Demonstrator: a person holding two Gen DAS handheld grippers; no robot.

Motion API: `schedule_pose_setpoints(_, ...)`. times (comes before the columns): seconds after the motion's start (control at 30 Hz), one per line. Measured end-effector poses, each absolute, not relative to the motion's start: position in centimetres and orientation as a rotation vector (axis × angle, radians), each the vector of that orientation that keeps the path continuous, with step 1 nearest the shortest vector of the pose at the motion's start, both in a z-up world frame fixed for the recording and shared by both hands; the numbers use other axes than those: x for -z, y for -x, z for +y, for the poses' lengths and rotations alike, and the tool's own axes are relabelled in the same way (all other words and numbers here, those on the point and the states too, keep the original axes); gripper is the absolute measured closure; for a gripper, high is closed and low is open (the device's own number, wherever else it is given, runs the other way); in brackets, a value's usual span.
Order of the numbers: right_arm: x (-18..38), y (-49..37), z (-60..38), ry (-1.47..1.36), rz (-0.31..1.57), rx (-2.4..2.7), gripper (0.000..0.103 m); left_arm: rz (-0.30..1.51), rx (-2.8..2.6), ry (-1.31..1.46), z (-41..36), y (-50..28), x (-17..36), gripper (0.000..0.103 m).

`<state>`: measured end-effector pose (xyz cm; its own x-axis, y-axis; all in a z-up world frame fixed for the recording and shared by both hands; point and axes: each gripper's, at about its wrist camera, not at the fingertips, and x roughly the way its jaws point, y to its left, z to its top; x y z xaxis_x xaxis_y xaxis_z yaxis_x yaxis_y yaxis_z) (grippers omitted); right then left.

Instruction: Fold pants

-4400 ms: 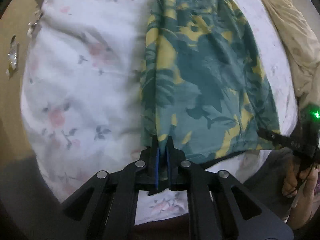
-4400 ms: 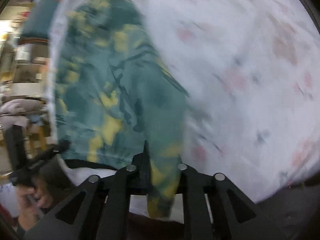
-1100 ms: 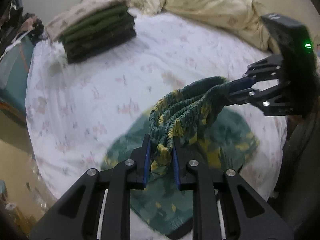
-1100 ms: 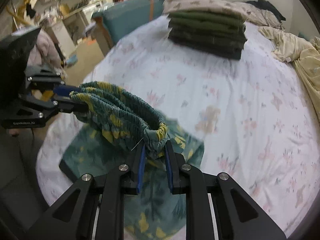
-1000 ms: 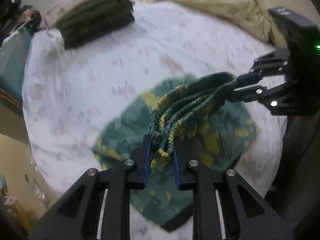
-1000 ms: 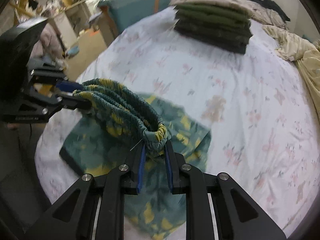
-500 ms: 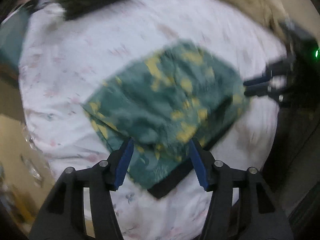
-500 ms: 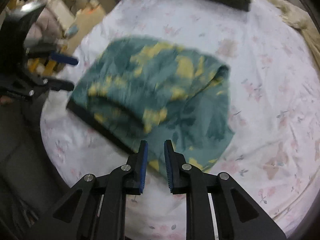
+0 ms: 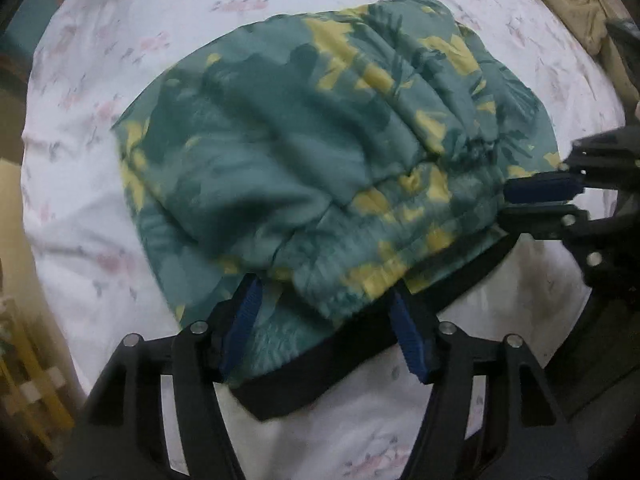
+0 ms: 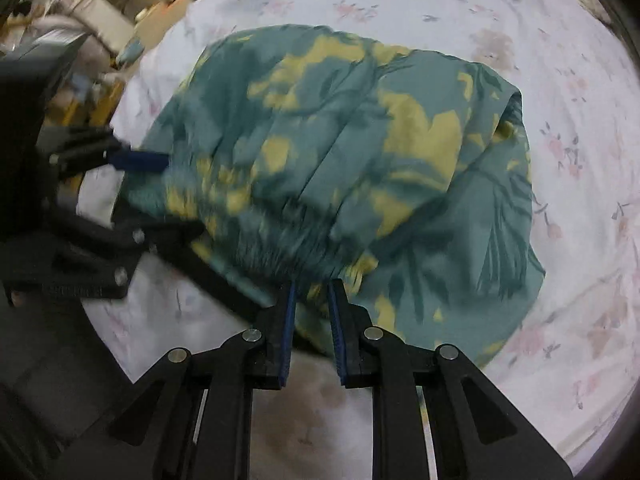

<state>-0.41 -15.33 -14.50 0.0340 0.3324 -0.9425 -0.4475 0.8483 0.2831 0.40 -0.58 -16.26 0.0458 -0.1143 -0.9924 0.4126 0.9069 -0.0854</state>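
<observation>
Looking at pants [image 9: 304,152], green with yellow print, lying folded in a rumpled pad on a bed [image 9: 120,32]. Seeing the gathered waistband [image 9: 380,252] lying on top, along the edge nearest the left tongs, and a black band [image 9: 340,364] running under it, closer to those tongs.

Holding the left tongs [image 9: 323,292] spread wide and gripping nothing, the two blue pads [image 9: 242,324] standing on either side of the waistband's near end, low over the cloth; not being able to tell whether the tips are touching it. Catching the same left tongs [image 10: 168,196] from the right wrist, off to that camera's left, one finger above the pants' edge and one below.

Keeping the right tongs [image 10: 312,292] parted by a narrow gap and clamping nothing, the tips sitting right at the blurred, gathered edge of the pants [image 10: 360,152]. Finding the right tongs [image 9: 536,204] at the right of the left view as well, pointing in at the waistband's far end, fingers close together but apart.

Noticing the folded side of the pants bulging away from both tongs, a looser layer spreading out to the right of the right tongs.

Making out the white flowered sheet [image 10: 580,80] all around the pants, a stain [image 10: 320,392] showing just between the right fingers. Spotting a yellowish blanket [image 9: 568,4] bunched beyond the pants, up and to the right of the left tongs. Glimpsing blurred room clutter [image 10: 100,4] beyond the bed's edge, up and left of the right tongs.
</observation>
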Motion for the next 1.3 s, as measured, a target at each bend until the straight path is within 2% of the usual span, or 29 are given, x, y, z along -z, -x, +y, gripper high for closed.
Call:
schedule_pose_setpoints(0.2,11.4,-1.8,-20.4,-0.193,1.308,-0.492,0.082,1.339,0.329,-0.058,2.6,-1.9,12.3,0.039)
schedule_pose_setpoints(0.27,12.0,-2.8,-22.1,-0.349,1.319,-0.450,0.065,1.342,0.296,0.047,3.6,-2.7,12.3,0.039)
schedule_pose_setpoints(0.3,12.8,-3.1,-22.8,-0.436,1.344,-0.431,0.046,1.355,0.280,0.089,4.1,-2.8,12.5,0.039)
schedule_pose_setpoints(0.33,13.3,-3.4,-23.2,-0.480,1.363,-0.416,0.042,1.371,0.268,0.158,4.8,-2.8,12.8,0.039)
schedule_pose_setpoints(0.47,14.5,-3.1,-23.4,-0.565,1.371,-0.406,0.042,1.375,0.243,0.405,7.4,-2.1,12.8,0.039)
schedule_pose_setpoints(0.67,15.5,-2.4,-22.6,-0.561,1.406,-0.401,0.042,1.297,0.221,0.479,8.4,-0.9,11.5,0.039)
schedule_pose_setpoints(0.73,15.9,-2.4,-21.8,-0.566,1.422,-0.417,0.042,1.274,0.174,0.419,8.9,-0.3,11.2,0.038)
schedule_pose_setpoints(0.87,16.9,-2.5,-20.6,-0.566,1.447,-0.430,0.042,1.417,0.185,0.435,6.6,-1.7,15.8,0.037)
schedule_pose_setpoints(0.9,17.1,-2.5,-20.2,-0.542,1.453,-0.433,0.045,1.438,0.199,0.430,5.8,-1.7,16.7,0.038)
schedule_pose_setpoints(0.93,17.0,-2.5,-19.8,-0.511,1.453,-0.445,0.056,1.438,0.210,0.418,5.3,-1.7,17.0,0.038)
schedule_pose_setpoints(0.97,16.7,-2.5,-19.4,-0.487,1.449,-0.457,0.063,1.431,0.241,0.383,4.4,-1.6,17.2,0.041)
schedule_pose_setpoints(1.0,16.2,-2.4,-19.2,-0.449,1.429,-0.461,0.068,1.423,0.262,0.356,3.9,-1.6,17.0,0.058)
schedule_pose_setpoints(1.03,15.8,-2.3,-19.2,-0.434,1.414,-0.468,0.080,1.418,0.277,0.333,3.5,-1.5,16.7,0.068)
schedule_pose_setpoints(1.07,15.4,-2.1,-19.2,-0.447,1.399,-0.490,0.085,1.411,0.298,0.303,3.2,-1.4,16.0,0.078)
schedule_pose_setpoints(1.1,14.6,-1.7,-19.4,-0.459,1.376,-0.505,0.086,1.404,0.301,0.294,3.2,-1.2,15.4,0.085)
schedule_pose_setpoints(1.23,14.2,-0.5,-19.4,-0.476,1.388,-0.535,0.086,1.410,0.317,0.358,4.3,-0.8,14.0,0.084)
schedule_pose_setpoints(1.3,15.8,-0.3,-18.9,-0.458,1.457,-0.511,0.085,1.473,0.297,0.304,3.9,-0.5,15.3,0.073)
